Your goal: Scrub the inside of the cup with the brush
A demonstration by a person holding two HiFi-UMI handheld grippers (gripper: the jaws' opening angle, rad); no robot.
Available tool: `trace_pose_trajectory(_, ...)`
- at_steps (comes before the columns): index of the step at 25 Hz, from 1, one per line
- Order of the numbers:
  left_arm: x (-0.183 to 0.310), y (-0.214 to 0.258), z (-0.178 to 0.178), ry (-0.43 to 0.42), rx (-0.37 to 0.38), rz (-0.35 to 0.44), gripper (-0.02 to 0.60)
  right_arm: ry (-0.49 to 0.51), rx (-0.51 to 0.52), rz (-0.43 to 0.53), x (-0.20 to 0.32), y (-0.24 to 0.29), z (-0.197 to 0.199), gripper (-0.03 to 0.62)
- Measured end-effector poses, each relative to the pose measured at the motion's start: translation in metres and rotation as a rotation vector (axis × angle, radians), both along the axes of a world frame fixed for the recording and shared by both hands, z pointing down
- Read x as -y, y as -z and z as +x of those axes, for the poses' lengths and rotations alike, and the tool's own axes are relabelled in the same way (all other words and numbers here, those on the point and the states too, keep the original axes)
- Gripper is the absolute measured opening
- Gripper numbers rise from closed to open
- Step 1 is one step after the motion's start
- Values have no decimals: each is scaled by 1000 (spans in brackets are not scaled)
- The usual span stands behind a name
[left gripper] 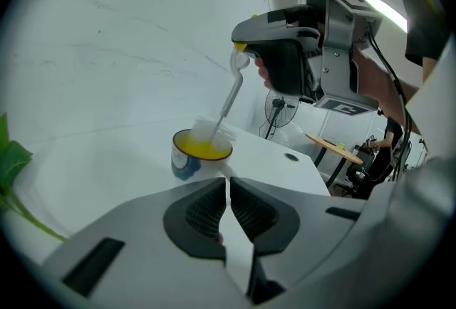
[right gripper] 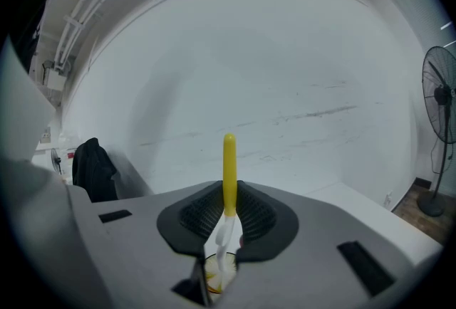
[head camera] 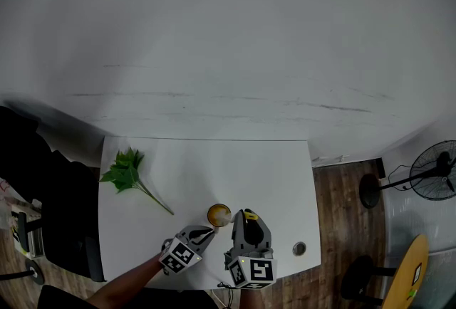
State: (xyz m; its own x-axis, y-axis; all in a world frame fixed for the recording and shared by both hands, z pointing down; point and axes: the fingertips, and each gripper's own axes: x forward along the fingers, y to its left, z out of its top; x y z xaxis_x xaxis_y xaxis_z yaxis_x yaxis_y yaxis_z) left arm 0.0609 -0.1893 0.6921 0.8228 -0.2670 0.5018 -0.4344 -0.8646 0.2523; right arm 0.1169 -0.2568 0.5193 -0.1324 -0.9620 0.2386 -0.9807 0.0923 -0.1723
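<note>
Left gripper (left gripper: pixel 228 194): fingers together on cup (left gripper: pixel 201 153) handle (light, tippy, likely fragile) | right gripper (right gripper: pixel 229 192): fingers clamped stiff brush (left gripper: pixel 228 101) stem, soft bristles below fingers, inside cup.

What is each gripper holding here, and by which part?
Right gripper clamps the brush by its yellow handle, bristles down in the cup. Left gripper appears to pinch the cup's white handle.

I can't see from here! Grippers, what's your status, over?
Left gripper shut on cup handle. Right gripper shut on brush, bristles inside cup. Leafy sprig lies aside, nothing blocking.
</note>
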Motion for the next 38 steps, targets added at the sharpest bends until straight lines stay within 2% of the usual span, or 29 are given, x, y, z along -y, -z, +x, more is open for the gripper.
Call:
trace_pose_trajectory(16, -8, 0, 8, -12, 13, 11, 38, 2, 30, -2, -8, 3, -1, 69)
trace_pose_trajectory(26, -12, 17, 0, 24, 5, 52, 38, 18, 6, 80, -23, 36, -3, 69)
trace_pose_trajectory(30, -11, 39, -10, 79, -9, 90, 38, 33, -9, 146, -40, 64, -1, 69)
trace_pose_trajectory(38, -8, 107, -41, 260, -55, 198, 38, 42, 3, 271, -91, 119, 4, 69)
